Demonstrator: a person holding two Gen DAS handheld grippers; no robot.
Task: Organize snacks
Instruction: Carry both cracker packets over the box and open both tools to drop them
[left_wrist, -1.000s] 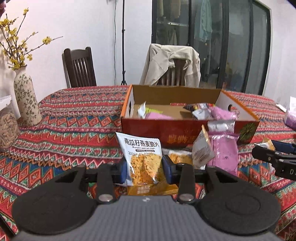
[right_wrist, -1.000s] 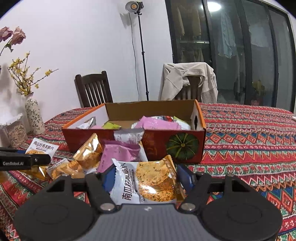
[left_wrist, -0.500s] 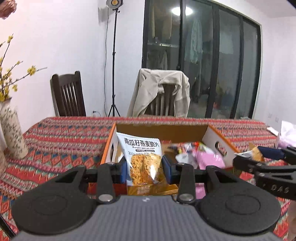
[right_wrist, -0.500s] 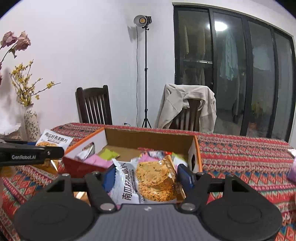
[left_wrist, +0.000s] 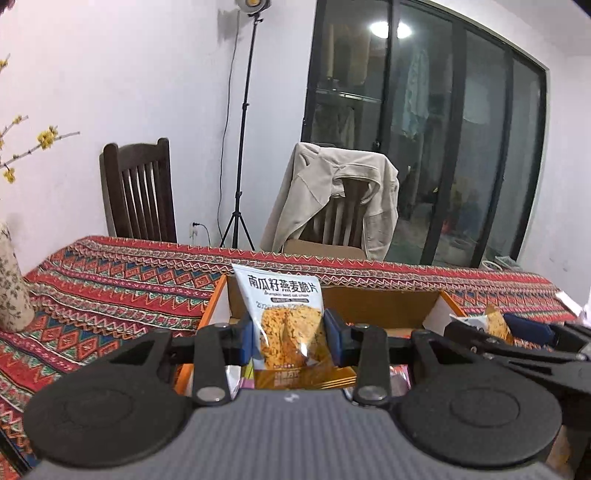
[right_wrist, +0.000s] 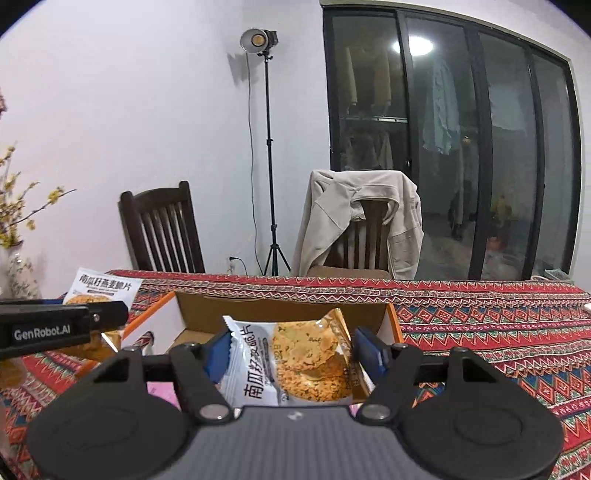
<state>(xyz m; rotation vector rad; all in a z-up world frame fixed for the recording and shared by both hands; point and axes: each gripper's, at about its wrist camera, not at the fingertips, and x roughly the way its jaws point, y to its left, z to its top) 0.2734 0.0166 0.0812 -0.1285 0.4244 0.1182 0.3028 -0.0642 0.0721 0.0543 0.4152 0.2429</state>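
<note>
Patterned red cloth covers the counter (left_wrist: 110, 280), seen from well above it. Both tongs hold a load. Left tongs (left_wrist: 291, 332) are clamped on an upright oat-crisp packet (left_wrist: 284, 310); right tongs (right_wrist: 288, 350) are clamped on a second oat-crisp packet (right_wrist: 295, 362), turned sideways.

Change over the last second: both tongs have risen from counter level, where loose packets lay in front of the box, and now sit over the cardboard box (left_wrist: 369, 302). In the left view the upright packet hangs over the box's left end. In the right view the sideways packet hangs over the box's open middle. The right tongs show at the right edge of the left view and the left tongs at the left edge of the right view, so the two are near each other but apart.

Judgement: pick and lift are done, carry is nearly done, and the step in hand is the drop into the box. Box contents are mostly hidden behind the tongs; a bit of pink wrapper (right_wrist: 162, 391) shows.

Beyond the counter: wooden chair (left_wrist: 140, 192), jacket-draped chair (left_wrist: 340, 199), light stand (left_wrist: 243, 129), dark glass doors (left_wrist: 443, 147).
</note>
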